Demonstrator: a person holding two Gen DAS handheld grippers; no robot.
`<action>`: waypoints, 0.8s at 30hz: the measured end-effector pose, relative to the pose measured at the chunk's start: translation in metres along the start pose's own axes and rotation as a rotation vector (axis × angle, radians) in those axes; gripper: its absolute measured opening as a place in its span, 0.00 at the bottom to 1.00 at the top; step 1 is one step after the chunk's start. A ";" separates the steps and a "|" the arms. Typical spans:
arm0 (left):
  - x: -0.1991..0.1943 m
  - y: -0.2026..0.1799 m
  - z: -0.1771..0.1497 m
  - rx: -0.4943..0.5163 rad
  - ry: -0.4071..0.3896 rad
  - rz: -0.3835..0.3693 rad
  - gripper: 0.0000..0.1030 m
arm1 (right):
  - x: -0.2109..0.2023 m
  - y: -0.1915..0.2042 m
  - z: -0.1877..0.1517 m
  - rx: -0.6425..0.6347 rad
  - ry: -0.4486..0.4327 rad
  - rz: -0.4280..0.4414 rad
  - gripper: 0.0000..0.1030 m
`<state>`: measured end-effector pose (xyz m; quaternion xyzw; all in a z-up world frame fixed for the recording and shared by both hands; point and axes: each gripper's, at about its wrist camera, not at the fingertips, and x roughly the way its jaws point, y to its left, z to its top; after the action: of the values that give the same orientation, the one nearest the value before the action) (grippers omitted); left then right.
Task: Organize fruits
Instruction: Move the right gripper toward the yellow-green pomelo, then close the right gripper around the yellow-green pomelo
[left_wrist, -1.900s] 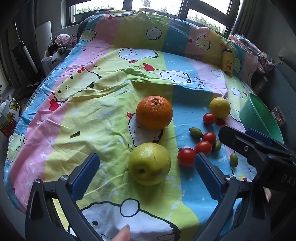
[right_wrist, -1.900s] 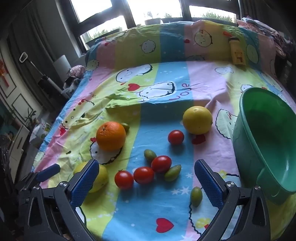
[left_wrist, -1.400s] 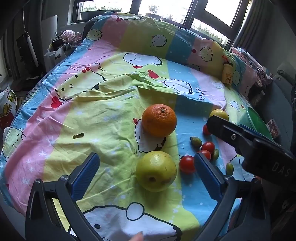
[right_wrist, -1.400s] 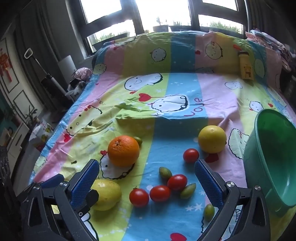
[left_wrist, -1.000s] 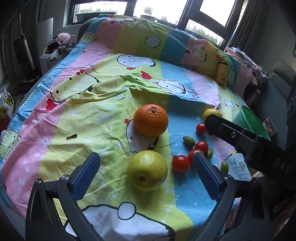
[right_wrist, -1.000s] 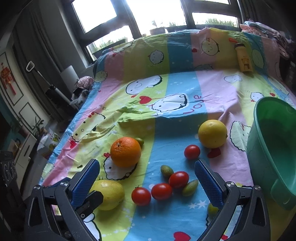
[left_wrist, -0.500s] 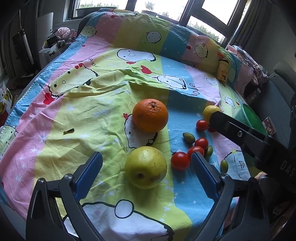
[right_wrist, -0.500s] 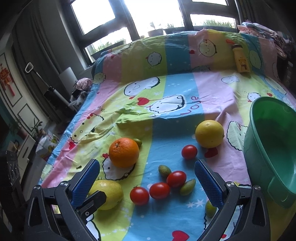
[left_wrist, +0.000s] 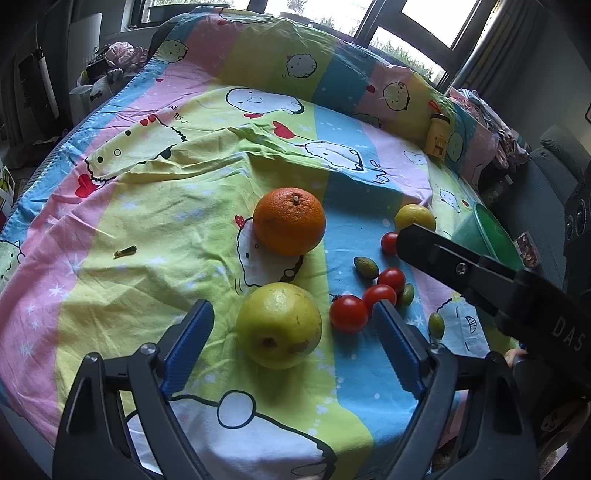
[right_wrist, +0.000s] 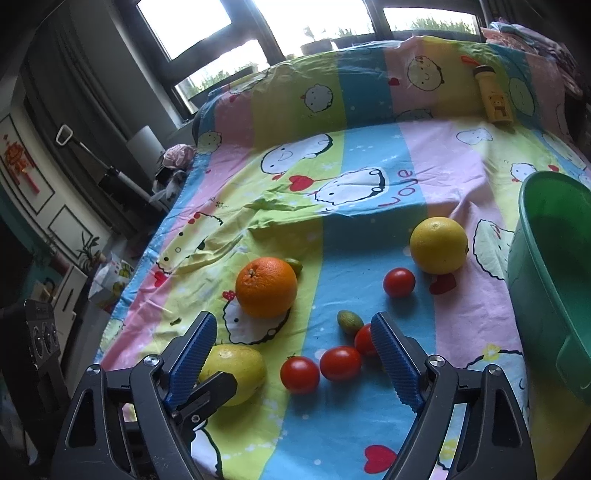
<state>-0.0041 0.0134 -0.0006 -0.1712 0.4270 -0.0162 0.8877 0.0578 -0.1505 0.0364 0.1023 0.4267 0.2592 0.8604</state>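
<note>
Fruit lies on a cartoon bedsheet. A yellow-green pear (left_wrist: 279, 325) (right_wrist: 236, 369) sits between the fingers of my open left gripper (left_wrist: 291, 332), not touched. An orange (left_wrist: 289, 226) (right_wrist: 266, 287) lies just beyond it. Several red tomatoes (left_wrist: 348, 314) (right_wrist: 300, 374) and small green fruits (left_wrist: 365, 266) (right_wrist: 349, 320) lie to the right. A yellow citrus (right_wrist: 439, 245) (left_wrist: 414, 219) lies near the green basin (right_wrist: 550, 288) (left_wrist: 484, 236). My right gripper (right_wrist: 293, 354) is open and empty above the tomatoes.
A yellow bottle (right_wrist: 494, 94) (left_wrist: 436, 136) stands at the far end of the bed. The bed's left edge (left_wrist: 22, 206) drops toward floor clutter. The right gripper's body (left_wrist: 480, 280) crosses the right of the left wrist view.
Both grippers have moved forward and down toward the fruit. The pear now sits between the left fingers and the tomatoes between the right fingers. No fruit has moved.
</note>
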 end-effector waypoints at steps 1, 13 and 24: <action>0.000 0.000 0.000 -0.003 0.003 -0.009 0.83 | 0.000 0.000 0.000 0.007 0.006 0.009 0.83; 0.004 -0.004 -0.002 0.019 0.038 -0.021 0.67 | 0.011 0.001 -0.004 0.051 0.104 0.078 0.73; 0.009 0.001 -0.002 0.014 0.064 0.004 0.65 | 0.033 0.011 -0.010 0.085 0.243 0.172 0.67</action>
<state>0.0004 0.0118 -0.0087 -0.1636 0.4554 -0.0228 0.8748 0.0624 -0.1240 0.0125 0.1425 0.5280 0.3240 0.7720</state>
